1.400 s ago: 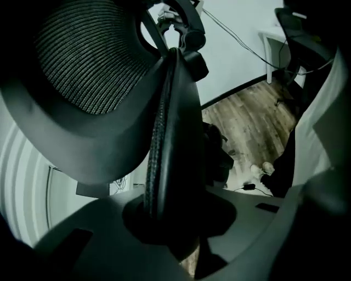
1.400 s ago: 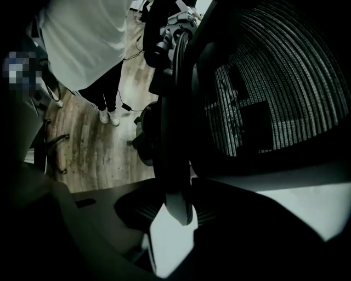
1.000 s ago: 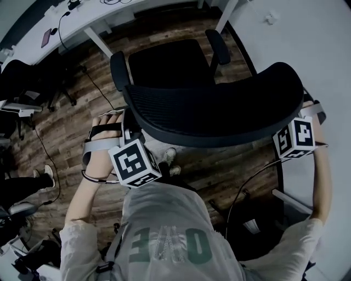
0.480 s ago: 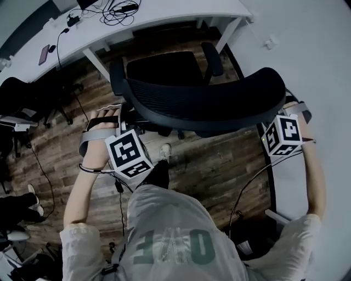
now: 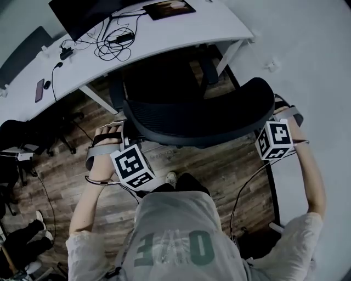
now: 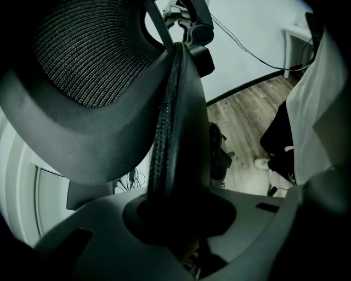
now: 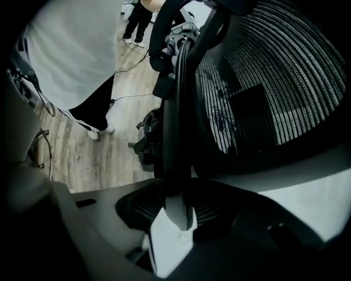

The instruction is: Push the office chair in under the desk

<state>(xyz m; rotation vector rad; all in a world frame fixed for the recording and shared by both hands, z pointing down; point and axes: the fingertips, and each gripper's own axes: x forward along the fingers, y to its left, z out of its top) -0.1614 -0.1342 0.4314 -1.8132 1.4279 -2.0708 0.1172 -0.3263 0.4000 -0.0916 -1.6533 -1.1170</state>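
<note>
Chair backrest (image 5: 203, 112): black woven mesh, rough; rim seemingly matt plastic.
Floor (image 5: 219, 164): wood-grain planks, dull sheen.
Tabletop (image 5: 181, 27): smooth, white, matt.
Shirt (image 5: 175, 217): grey cloth, soft.

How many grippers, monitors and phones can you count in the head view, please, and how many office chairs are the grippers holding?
Grippers: 2, left gripper and right gripper
Monitor: 1
Phone: 1
Office chair held: 1
Total: 5
</note>
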